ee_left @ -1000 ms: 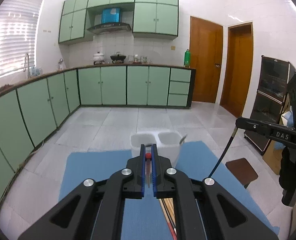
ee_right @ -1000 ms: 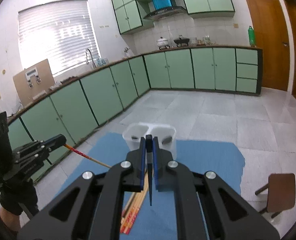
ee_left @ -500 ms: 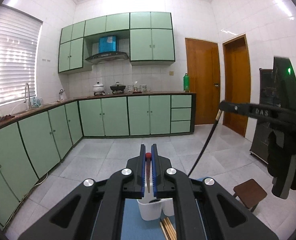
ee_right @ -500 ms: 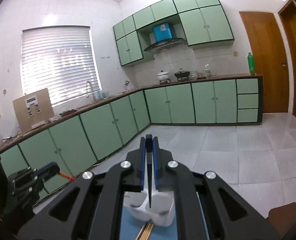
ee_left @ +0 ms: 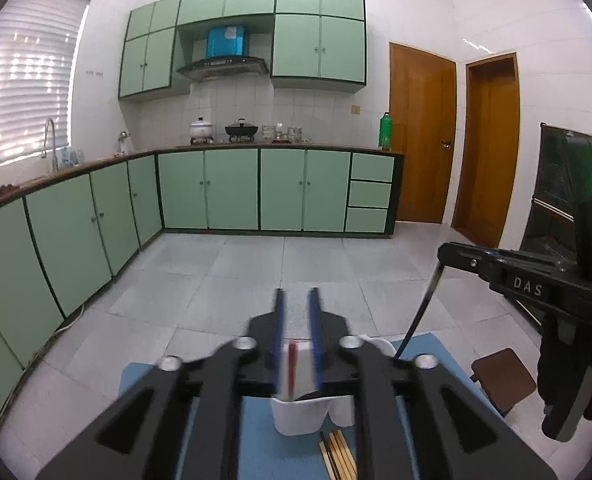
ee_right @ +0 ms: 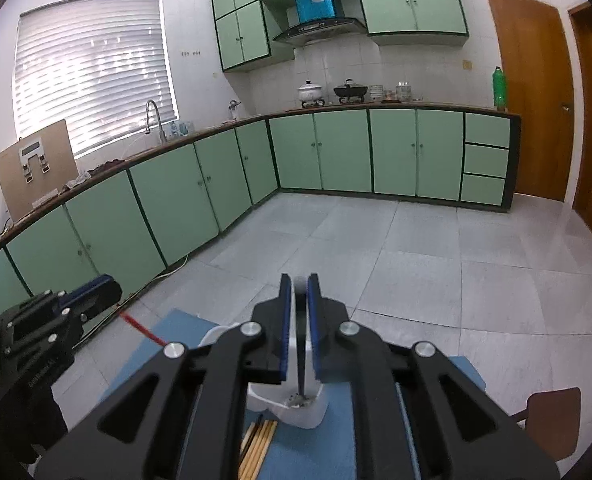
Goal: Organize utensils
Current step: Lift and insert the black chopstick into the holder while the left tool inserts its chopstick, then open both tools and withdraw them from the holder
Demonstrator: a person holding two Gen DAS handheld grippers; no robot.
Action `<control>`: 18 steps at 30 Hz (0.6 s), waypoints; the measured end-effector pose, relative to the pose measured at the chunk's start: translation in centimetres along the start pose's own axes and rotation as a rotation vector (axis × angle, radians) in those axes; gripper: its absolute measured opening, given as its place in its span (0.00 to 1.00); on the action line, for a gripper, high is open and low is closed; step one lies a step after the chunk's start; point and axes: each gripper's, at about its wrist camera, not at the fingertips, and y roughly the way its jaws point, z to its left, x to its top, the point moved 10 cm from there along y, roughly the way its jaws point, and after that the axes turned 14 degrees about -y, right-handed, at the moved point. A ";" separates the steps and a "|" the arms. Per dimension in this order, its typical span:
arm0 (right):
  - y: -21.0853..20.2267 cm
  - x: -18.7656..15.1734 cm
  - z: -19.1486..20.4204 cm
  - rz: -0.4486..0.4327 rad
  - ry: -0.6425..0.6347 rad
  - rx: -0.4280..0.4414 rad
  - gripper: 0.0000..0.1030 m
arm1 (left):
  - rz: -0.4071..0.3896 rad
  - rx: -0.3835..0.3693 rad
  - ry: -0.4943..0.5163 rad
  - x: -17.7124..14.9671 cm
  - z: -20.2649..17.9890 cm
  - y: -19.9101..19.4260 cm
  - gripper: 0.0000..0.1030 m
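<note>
Now, left tool (ee_left: 296, 300) has sprung open where it pinched the red-tipped chopstick (ee_left: 291, 368) half a second back, that stick dropping blurred into the white holder (ee_left: 300, 416) on the blue mat (ee_left: 255, 440), right tool (ee_right: 299, 288) slightly parted around its dark utensil (ee_right: 300, 360), tip down in the holder.

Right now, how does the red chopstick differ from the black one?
The red chopstick sits loose in the open left gripper; the black chopstick is pinched in the shut right gripper. The red one looks blurred, the black one sharp. Both hang over the white holder.
</note>
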 end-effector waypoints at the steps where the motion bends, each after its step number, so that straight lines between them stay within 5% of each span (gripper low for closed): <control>1: -0.4 0.0 -0.1 -0.009 0.004 -0.008 0.23 | -0.005 0.001 -0.005 0.0 0.2 -0.2 0.29; 5: -2.7 -0.7 -1.1 -0.038 0.011 -0.072 0.59 | -0.011 0.013 -0.025 -0.6 1.0 -1.7 0.42; 10: -6.1 -4.0 -1.5 -0.035 -0.023 -0.177 0.85 | -0.005 0.038 -0.021 -3.5 2.0 -4.6 0.66; 14: -7.9 -8.6 -0.5 -0.004 -0.016 -0.182 0.91 | 0.047 0.073 -0.014 -7.8 3.0 -6.0 0.80; 18: -8.2 -14.9 1.3 0.074 0.019 -0.173 0.92 | 0.128 0.115 -0.032 -13.1 4.4 -6.2 0.81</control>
